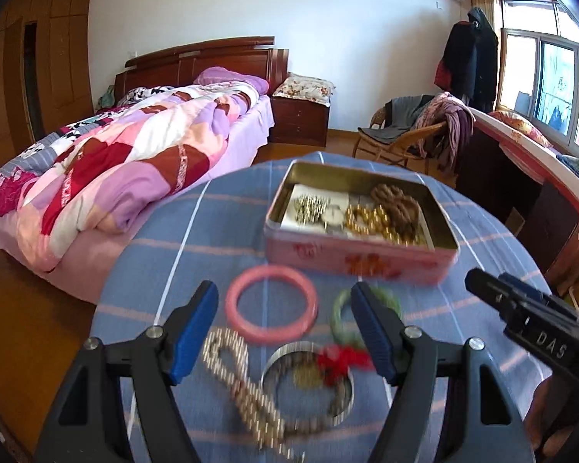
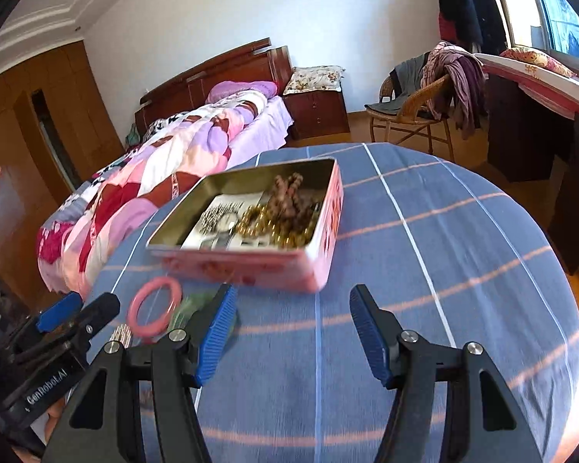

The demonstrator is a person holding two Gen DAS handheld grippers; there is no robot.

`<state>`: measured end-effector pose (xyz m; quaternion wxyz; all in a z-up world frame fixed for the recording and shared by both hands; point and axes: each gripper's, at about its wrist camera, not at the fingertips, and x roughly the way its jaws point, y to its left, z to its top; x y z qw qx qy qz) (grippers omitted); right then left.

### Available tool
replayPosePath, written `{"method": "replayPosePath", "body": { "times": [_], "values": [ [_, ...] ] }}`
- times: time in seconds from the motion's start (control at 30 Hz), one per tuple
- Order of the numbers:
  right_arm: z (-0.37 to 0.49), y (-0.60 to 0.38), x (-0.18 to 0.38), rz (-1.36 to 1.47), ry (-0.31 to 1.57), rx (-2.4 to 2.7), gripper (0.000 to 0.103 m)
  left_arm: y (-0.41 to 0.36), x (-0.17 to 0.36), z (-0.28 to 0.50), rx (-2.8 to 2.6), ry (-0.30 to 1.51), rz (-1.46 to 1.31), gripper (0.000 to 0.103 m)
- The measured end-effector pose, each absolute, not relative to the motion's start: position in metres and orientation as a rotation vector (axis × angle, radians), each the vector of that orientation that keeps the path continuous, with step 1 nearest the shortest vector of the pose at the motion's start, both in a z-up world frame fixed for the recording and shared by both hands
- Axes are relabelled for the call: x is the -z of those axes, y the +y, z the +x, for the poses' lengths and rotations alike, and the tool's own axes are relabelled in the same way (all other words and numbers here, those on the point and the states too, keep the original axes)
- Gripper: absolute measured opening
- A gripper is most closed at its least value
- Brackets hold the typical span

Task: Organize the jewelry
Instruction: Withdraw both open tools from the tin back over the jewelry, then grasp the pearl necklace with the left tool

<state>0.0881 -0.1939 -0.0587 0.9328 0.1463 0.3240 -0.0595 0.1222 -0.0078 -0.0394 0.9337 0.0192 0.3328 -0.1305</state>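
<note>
I have both grippers standing wide with nothing between the pads. The left gripper (image 1: 285, 332) hangs over the loose pieces on the blue plaid tablecloth (image 1: 212, 239); the right gripper (image 2: 293, 333) hangs over bare cloth, so I judge it to be waiting in reserve. The pink tin box (image 1: 361, 258) sits at the far side of the table, lid off, so pieces can be dropped straight in; it already holds a brown bead bracelet (image 1: 395, 202), gold beads (image 1: 370, 220) and a silver chain piece (image 1: 308, 206). Still outside it, just beside its near wall, lie the pink bangle (image 1: 271, 308), the green bangle (image 1: 341, 306), a silver link chain (image 1: 239, 382) and a metal ring with a red tassel (image 1: 308, 378). The left wrist view shows all of these; the right wrist view shows only the pink bangle, a green blur and the chain's end, with its own left finger in the way. The right view alone shows the tin's right-hand wall and the empty cloth beyond. I judge the pink bangle the easiest next pick.
</note>
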Motion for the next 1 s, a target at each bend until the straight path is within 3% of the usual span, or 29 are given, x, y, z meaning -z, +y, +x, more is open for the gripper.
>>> {"method": "replayPosePath", "body": {
  "times": [0.6, 1.0],
  "values": [
    [0.031, -0.160, 0.066, 0.199, 0.698, 0.058, 0.062, 0.031, 0.074, 0.067, 0.210, 0.749, -0.022, 0.073],
    [0.031, -0.152, 0.070, 0.193, 0.722, 0.031, 0.062, 0.047, 0.076, 0.093, 0.202, 0.793, -0.127, 0.072]
  ]
}}
